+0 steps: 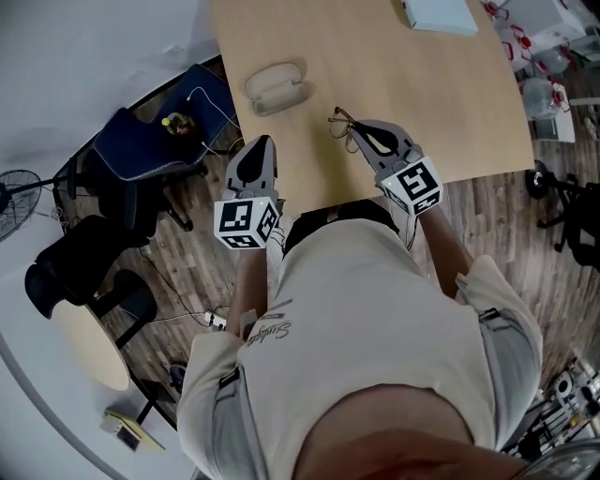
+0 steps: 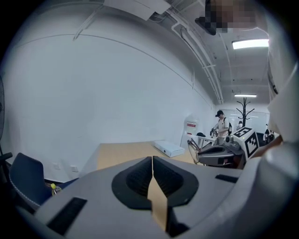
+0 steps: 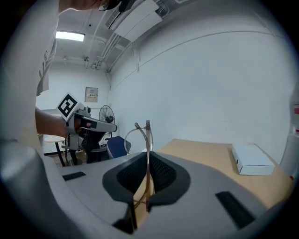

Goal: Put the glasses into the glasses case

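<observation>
A beige glasses case (image 1: 277, 86) lies closed on the wooden table (image 1: 450, 112), far left of centre. Thin-framed glasses (image 1: 343, 126) hang over the table's near part, pinched by a temple in my right gripper (image 1: 362, 132). In the right gripper view the frame (image 3: 144, 135) stands up between the shut jaws of the right gripper (image 3: 147, 161). My left gripper (image 1: 260, 148) hovers at the table's near left edge, below the case. Its jaws (image 2: 152, 161) are shut with nothing between them. From the left gripper view the right gripper (image 2: 219, 156) and the glasses (image 2: 192, 148) show to the right.
A flat white box (image 1: 441, 14) lies at the table's far side. Left of the table stand a blue chair (image 1: 141, 145), a black chair (image 1: 70, 262) and a fan (image 1: 14, 197). A person (image 2: 222, 125) stands far off by a coat rack (image 2: 244, 109).
</observation>
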